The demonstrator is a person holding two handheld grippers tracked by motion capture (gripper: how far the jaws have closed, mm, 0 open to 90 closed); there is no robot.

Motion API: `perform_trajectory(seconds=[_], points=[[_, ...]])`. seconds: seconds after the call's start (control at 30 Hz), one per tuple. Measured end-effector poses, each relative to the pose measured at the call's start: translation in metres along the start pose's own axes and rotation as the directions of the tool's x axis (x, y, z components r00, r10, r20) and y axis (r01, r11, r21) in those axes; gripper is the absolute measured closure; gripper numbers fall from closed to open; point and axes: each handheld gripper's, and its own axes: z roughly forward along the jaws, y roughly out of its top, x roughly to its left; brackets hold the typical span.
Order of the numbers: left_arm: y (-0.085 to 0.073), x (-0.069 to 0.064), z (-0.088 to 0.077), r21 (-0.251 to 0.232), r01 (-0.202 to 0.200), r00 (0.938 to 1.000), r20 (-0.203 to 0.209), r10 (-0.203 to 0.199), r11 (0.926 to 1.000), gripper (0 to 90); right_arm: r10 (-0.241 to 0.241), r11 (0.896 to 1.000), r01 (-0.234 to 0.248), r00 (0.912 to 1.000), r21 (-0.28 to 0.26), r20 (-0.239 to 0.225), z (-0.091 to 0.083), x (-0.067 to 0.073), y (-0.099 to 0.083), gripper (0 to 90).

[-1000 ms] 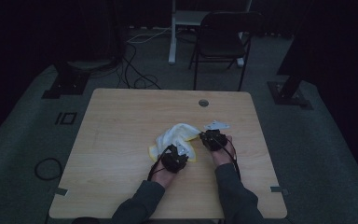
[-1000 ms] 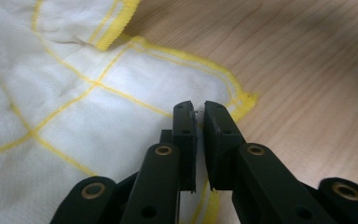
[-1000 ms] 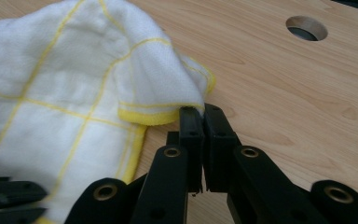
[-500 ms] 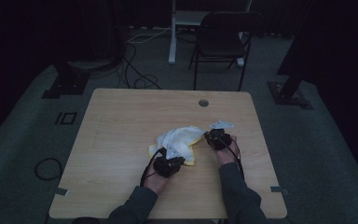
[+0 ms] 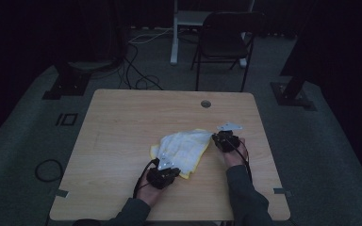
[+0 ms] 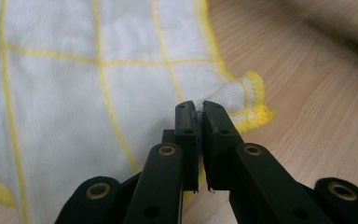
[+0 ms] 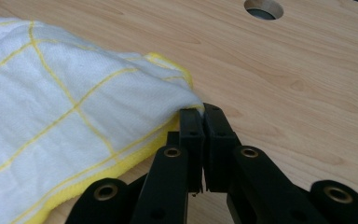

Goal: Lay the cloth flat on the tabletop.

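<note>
High view: a white cloth with yellow grid lines and yellow hem (image 5: 184, 148) lies spread on the light wooden bench (image 5: 122, 127), stretched between the two hands. Left gripper (image 6: 197, 109) has its fingers pinching one hemmed corner; right gripper (image 7: 200, 112) pinches the opposite corner, near the bench's round hole (image 7: 263, 8).

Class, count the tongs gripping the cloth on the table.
2. The left tongs pinch the cloth at its near corner; the right tongs pinch its far right corner.
</note>
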Motion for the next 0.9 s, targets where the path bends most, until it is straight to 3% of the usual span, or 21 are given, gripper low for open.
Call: perform_trajectory(seconds=[0.2, 0.33, 0.5, 0.67, 0.9], points=[[-0.006, 0.001, -0.001, 0.015, 0.010, 0.9999, 0.003, -0.010, 0.9998, 86.0, -0.007, 1.000, 0.007, 0.9999, -0.004, 0.009, -0.009, 0.000, -0.008, 88.6], [-0.006, -0.001, -0.001, 0.006, 0.015, 0.9994, 0.030, -0.015, 0.9999, 85.5, 0.016, 1.000, -0.016, 0.9999, -0.012, 0.004, -0.016, -0.001, -0.016, 88.6], [-0.003, -0.002, -0.008, -0.024, 0.007, 0.9997, 0.022, -0.006, 0.9997, 77.0, 0.014, 1.000, -0.014, 0.9999, 0.002, 0.001, -0.020, -0.004, -0.025, 86.9], [0.003, 0.009, -0.024, -0.076, 0.016, 0.9997, -0.015, -0.017, 0.9970, 72.7, 0.007, 1.000, -0.007, 1.0000, 0.000, -0.001, -0.026, -0.009, -0.026, 75.2], [0.009, 0.034, -0.041, -0.114, 0.052, 0.9920, -0.108, -0.064, 0.9922, 72.4, -0.020, 1.000, 0.020, 0.9998, -0.019, 0.004, -0.029, -0.009, -0.018, 72.0]])
